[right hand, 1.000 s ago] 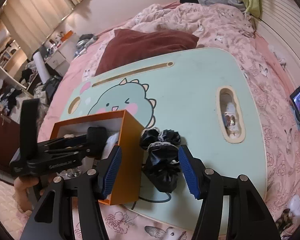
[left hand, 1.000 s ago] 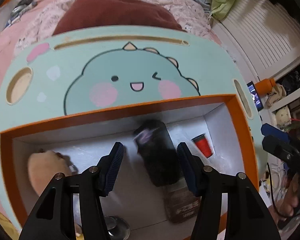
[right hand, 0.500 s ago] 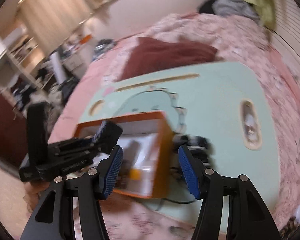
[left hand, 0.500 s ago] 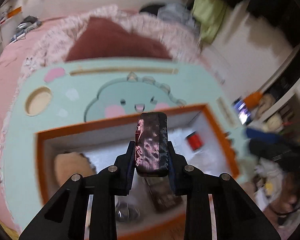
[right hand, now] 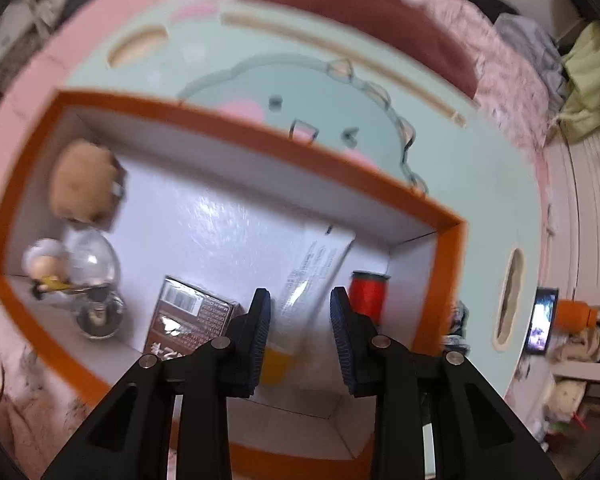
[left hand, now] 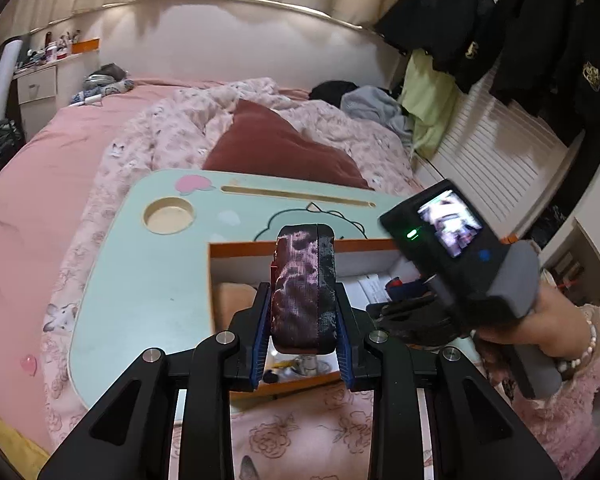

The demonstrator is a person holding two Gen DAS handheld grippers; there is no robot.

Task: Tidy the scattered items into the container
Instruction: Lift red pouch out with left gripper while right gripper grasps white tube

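Left wrist view: left tongs [left hand: 303, 332] clamped on a dark pouch [left hand: 303, 288], which stands upright between the pads at frame centre, above the near part of the box [left hand: 260, 245]. The pads press both of its sides.

Box: orange rim, white inside, sits on the mint tabletop [left hand: 140, 280], itself on the bed [left hand: 40, 184]. The right tongs' camera unit fills centre right of this view, over the right part of the box, held by a hand [left hand: 540, 320] with a bead bracelet; the fingers of those tongs are not clear here.

Right wrist view (blurred): right tongs [right hand: 300, 332] point steeply down into the box [right hand: 228, 126]. Their jaws have just been closing and now stand at a middling gap. A white tube [right hand: 312, 272] with an orange cap lies on the box floor in line with the gap; the pads do not press on it, as far as the blur allows.

Other contents of the box in this view:
- tan plush [right hand: 82, 178], upper left corner
- clear capsule [right hand: 90, 264] with a small figure, left
- brown packet [right hand: 184, 320], lower centre
- red cup [right hand: 368, 292], right of the pads

Dark bundle [right hand: 456, 328] lies on the tabletop just outside the box's right wall. Maroon pillow [left hand: 276, 148] behind the tabletop.
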